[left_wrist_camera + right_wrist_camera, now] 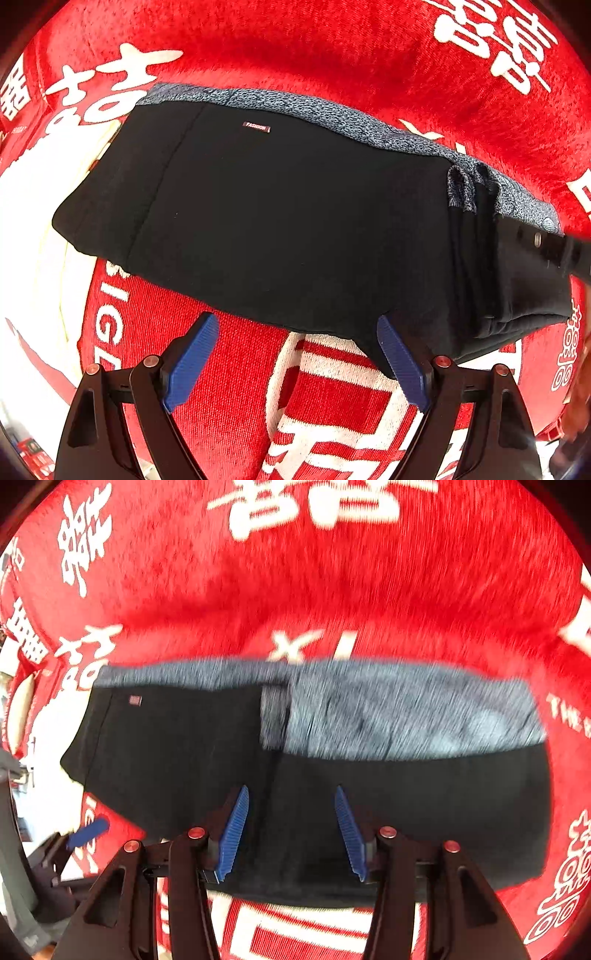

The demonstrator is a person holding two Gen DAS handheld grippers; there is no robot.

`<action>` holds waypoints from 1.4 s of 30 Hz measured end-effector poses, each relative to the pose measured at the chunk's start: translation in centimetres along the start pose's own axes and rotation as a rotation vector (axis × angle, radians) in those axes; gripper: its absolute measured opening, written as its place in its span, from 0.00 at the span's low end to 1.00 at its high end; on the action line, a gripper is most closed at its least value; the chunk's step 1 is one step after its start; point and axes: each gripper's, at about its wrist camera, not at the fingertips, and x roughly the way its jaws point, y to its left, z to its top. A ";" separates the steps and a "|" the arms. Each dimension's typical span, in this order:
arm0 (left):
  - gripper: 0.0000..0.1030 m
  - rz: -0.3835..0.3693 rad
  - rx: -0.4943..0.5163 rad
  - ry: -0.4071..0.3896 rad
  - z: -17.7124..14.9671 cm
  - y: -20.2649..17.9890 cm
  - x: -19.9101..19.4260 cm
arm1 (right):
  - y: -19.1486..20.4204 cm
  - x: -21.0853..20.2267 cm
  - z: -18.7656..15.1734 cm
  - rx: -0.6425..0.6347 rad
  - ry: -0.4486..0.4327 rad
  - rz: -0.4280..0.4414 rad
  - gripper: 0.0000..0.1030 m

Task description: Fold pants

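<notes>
Left tongs [295, 354], right tongs [291, 830]: both spread, empty, poised over folded black cotton pants [280, 214] on red plush blanket [332, 55], likely for another fold.

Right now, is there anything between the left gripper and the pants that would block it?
Nothing visible does. The left gripper is open just short of the near edge of the pants, with only the red blanket under the gap. Its right finger already overlaps the hem.
</notes>
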 end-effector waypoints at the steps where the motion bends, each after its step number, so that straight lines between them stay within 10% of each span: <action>1: 0.86 -0.007 -0.010 -0.004 0.0 0.2 -0.1 | -0.2 0.1 0.5 0.012 -0.001 0.007 0.52; 10: 0.86 -0.101 -0.136 -0.047 0.6 4.4 -1.1 | 1.3 0.0 -0.3 -0.008 0.054 0.052 0.67; 21: 0.90 -0.139 -0.202 -0.015 -0.6 5.8 0.0 | 4.5 3.1 -5.2 -0.275 0.107 -0.158 0.87; 42: 0.90 -0.116 -0.248 -0.044 0.8 7.8 0.4 | 4.8 3.5 -4.0 -0.214 0.125 -0.190 0.89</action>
